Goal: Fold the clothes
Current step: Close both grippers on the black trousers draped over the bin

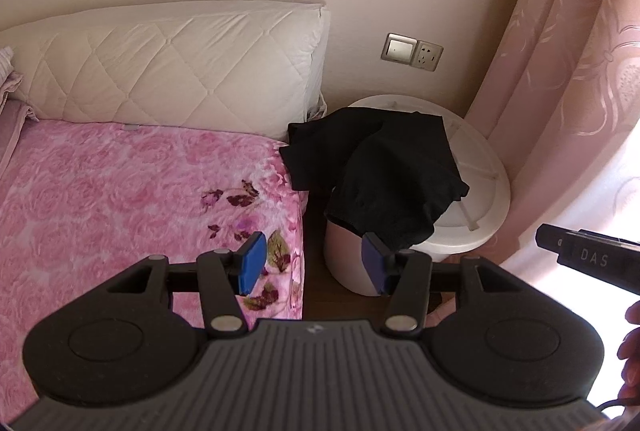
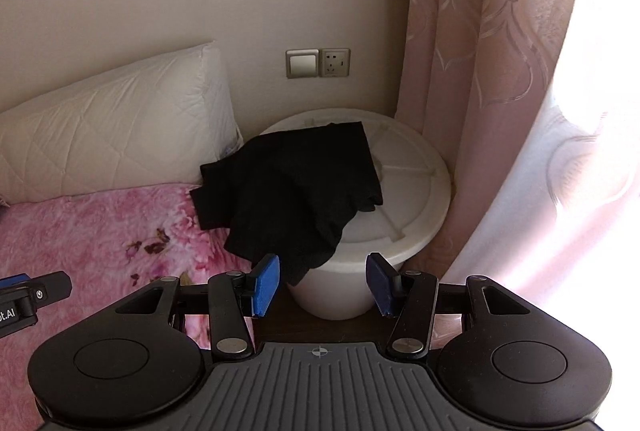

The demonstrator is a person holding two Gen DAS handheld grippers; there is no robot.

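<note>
A black garment (image 1: 380, 171) (image 2: 296, 191) lies crumpled over a white lidded bin (image 1: 476, 191) (image 2: 404, 191), one corner resting on the edge of the bed. My left gripper (image 1: 314, 263) is open and empty, held short of the garment above the gap between bed and bin. My right gripper (image 2: 324, 285) is also open and empty, its blue pads (image 2: 267, 285) just short of the garment's hanging lower edge. A part of the right gripper (image 1: 588, 257) shows at the right edge of the left wrist view, and a part of the left gripper (image 2: 28, 297) at the left edge of the right wrist view.
The bed carries a pink floral blanket (image 1: 120, 199) (image 2: 100, 231) and a white quilted pillow (image 1: 172, 71) (image 2: 112, 135) against the wall. A light switch and socket (image 1: 412, 51) (image 2: 318, 63) sit on the wall. A pink curtain (image 1: 560, 71) (image 2: 500, 71) hangs right of the bin.
</note>
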